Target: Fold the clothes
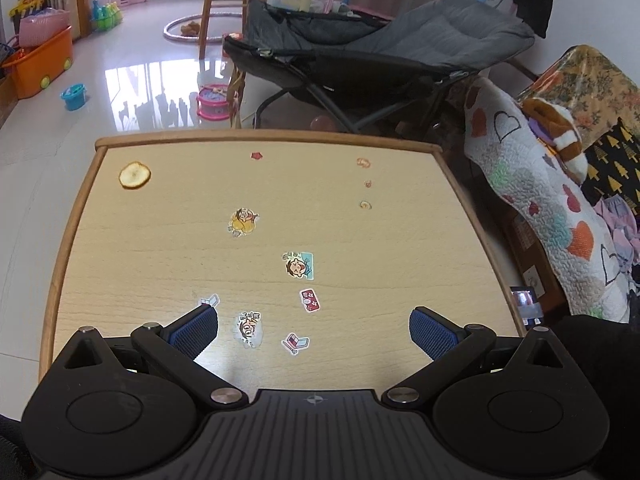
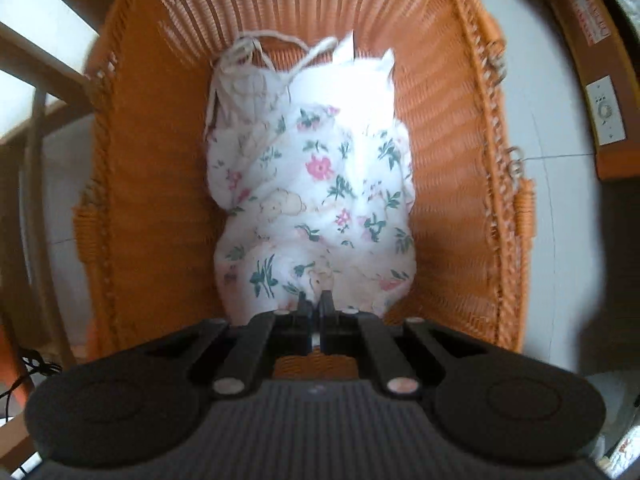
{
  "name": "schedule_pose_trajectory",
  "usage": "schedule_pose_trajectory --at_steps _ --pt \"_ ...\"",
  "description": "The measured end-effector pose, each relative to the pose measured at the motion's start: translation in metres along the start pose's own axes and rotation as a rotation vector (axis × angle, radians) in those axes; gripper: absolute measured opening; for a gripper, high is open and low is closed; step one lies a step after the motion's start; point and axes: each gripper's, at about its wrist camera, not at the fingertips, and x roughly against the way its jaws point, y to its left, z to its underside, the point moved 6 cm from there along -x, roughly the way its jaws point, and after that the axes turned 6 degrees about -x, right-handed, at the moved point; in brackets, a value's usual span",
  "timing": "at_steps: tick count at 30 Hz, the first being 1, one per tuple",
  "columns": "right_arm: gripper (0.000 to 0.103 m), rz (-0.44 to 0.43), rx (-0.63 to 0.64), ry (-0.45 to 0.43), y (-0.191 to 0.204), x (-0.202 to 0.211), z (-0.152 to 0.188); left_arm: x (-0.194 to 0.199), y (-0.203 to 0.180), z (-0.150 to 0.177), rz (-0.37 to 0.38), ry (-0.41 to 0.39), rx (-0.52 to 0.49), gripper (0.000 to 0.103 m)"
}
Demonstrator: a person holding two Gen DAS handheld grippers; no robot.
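Inside the wicker basket (image 2: 460, 160), the floral garment (image 2: 316, 184) runs lengthwise straight ahead of the right gripper (image 2: 316, 300), whose jaws are pinched together on its near edge. Only the left wrist view shows the left gripper (image 1: 314, 330), spread wide and empty over the stickered worktop (image 1: 160, 240), apart from the garment.

A light wooden table (image 1: 168, 240) with a raised rim carries cartoon stickers (image 1: 299, 265) and — toward its far-left corner — a round dried fruit slice (image 1: 135, 175).
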Motion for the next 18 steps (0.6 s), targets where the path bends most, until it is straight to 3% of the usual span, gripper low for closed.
schedule_pose_trajectory --at_steps 18 --pt "0.003 -0.015 0.036 -0.166 0.005 0.109 0.007 0.048 0.004 0.017 0.03 -0.049 0.009 0.103"
